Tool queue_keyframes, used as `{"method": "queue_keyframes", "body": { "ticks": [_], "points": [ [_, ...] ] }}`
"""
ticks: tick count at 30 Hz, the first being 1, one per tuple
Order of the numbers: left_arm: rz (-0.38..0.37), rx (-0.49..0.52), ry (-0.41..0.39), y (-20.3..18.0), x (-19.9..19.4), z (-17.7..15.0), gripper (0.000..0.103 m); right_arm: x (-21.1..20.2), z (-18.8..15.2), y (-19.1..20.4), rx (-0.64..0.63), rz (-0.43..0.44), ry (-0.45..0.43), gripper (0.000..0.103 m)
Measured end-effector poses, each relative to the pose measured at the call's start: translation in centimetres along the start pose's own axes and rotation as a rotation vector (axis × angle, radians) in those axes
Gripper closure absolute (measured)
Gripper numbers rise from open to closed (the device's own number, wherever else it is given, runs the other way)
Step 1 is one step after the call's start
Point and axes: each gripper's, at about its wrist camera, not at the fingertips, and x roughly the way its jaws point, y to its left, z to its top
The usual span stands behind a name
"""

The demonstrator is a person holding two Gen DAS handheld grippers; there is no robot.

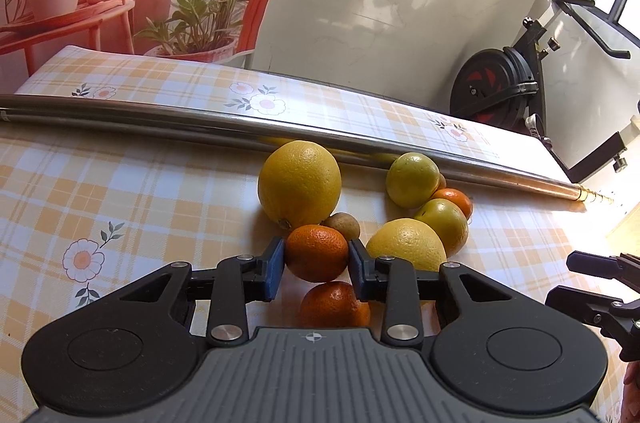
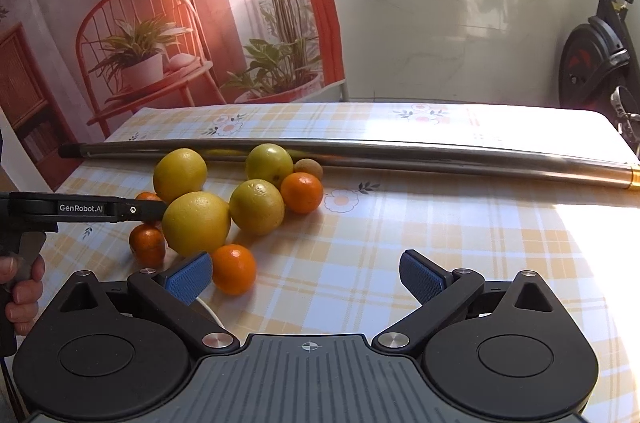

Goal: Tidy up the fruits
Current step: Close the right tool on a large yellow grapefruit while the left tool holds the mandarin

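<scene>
A cluster of citrus lies on the checked tablecloth (image 1: 132,191). My left gripper (image 1: 317,265) is shut on a small orange mandarin (image 1: 316,251), its blue pads pressed to both sides. A second mandarin (image 1: 334,305) sits just below it. Behind are a big yellow orange (image 1: 300,183), a brown kiwi (image 1: 344,225), another yellow orange (image 1: 406,243) and two greenish fruits (image 1: 412,179). In the right wrist view my right gripper (image 2: 306,279) is open over bare cloth, with one mandarin (image 2: 234,269) right beside its left pad (image 2: 188,277).
A long steel pipe (image 1: 200,121) lies across the table behind the fruit. A mandarin (image 2: 302,197) and a second kiwi (image 2: 309,168) sit at the cluster's right. A hand (image 2: 24,283) holds the left gripper's handle. An exercise bike (image 1: 500,87) stands beyond the table.
</scene>
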Motion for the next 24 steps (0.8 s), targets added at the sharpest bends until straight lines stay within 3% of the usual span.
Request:
{"method": "queue_keyframes", "body": {
  "ticks": [8,15,24],
  "points": [
    [0.011,0.043,-0.047,0.0,-3.3,-0.6,0.067,1.2,1.6,3.1,-0.129,0.087,0.011,0.023],
    [0.0,0.033,-0.072,0.6,-5.0,-1.3,0.067,3.6,3.4,7.5,-0.381,0.199,0.054,0.038],
    [-0.003,0.018,-0.089,1.3,-6.1,-2.4,0.067,6.7,4.8,10.3,-0.538,0.207,0.16,0.047]
  ]
}}
